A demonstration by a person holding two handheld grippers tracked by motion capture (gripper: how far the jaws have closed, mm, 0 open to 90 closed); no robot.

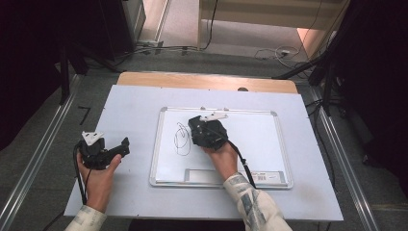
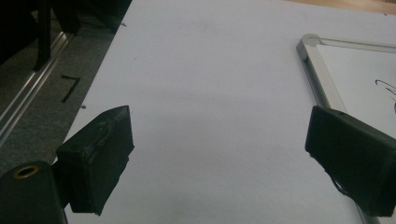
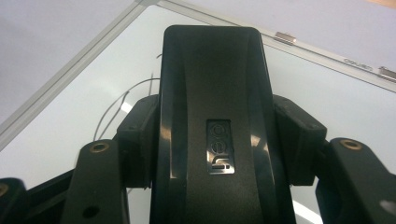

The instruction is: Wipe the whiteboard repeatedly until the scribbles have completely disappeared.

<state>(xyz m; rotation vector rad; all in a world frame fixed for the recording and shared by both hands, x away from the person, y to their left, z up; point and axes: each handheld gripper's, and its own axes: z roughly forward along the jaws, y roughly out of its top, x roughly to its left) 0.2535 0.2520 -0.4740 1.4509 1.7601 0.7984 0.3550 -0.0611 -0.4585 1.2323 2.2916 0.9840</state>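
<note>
— Two grippers over the counter (image 1: 134,103). What has the right gripper (image 1: 201,131) got?

— A black eraser (image 3: 212,116), clamped tight between its jaws, pressed on the whiteboard (image 1: 269,139) just beside the black scribble (image 1: 182,138).

— And the whiteboard itself?

— Flat on the counter's pale sheet, about the middle.

— The left gripper (image 1: 126,144)?

— Left of the whiteboard, well apart from its frame, low over the sheet. Its jaws stand wide apart, with nothing between them.
</note>
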